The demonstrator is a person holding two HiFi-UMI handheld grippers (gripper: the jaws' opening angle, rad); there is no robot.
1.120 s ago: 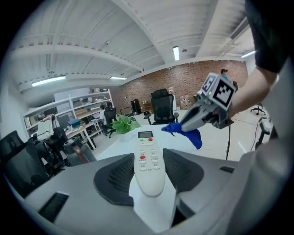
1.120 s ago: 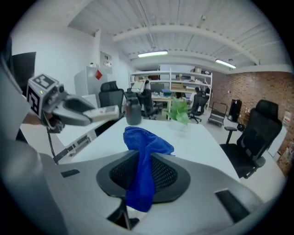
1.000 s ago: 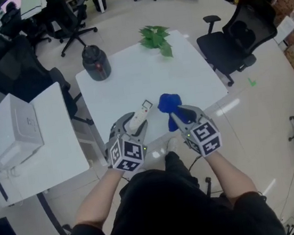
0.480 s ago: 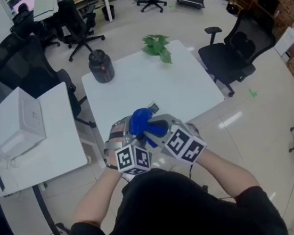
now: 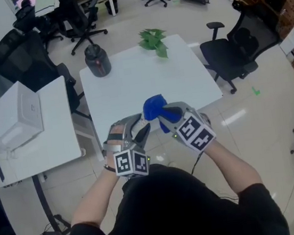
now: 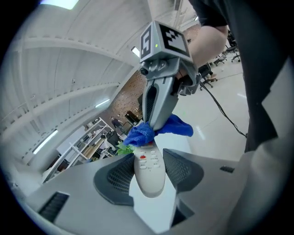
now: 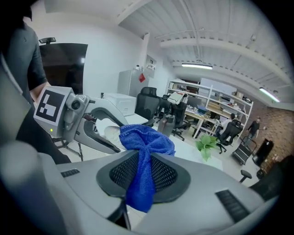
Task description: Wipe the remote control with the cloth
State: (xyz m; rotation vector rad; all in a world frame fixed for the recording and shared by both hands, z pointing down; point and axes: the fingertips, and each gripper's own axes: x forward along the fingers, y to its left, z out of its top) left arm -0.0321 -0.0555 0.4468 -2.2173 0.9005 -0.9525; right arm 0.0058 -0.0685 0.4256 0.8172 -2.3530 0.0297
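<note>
Blue cloth pinched in right gripper, white remote control clamped in left gripper

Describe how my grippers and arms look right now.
The left gripper and right gripper are alike. Each has a light grey moulded body and curved jaws lined with black mesh pads, and each is topped by a white cube of black square markers. A thin black cable trails from the right one. You wear a black short-sleeved top.

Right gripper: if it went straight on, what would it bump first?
Probably the white remote in the left gripper: the right gripper's blue cloth seems to touch it, though depth is unclear.
</note>
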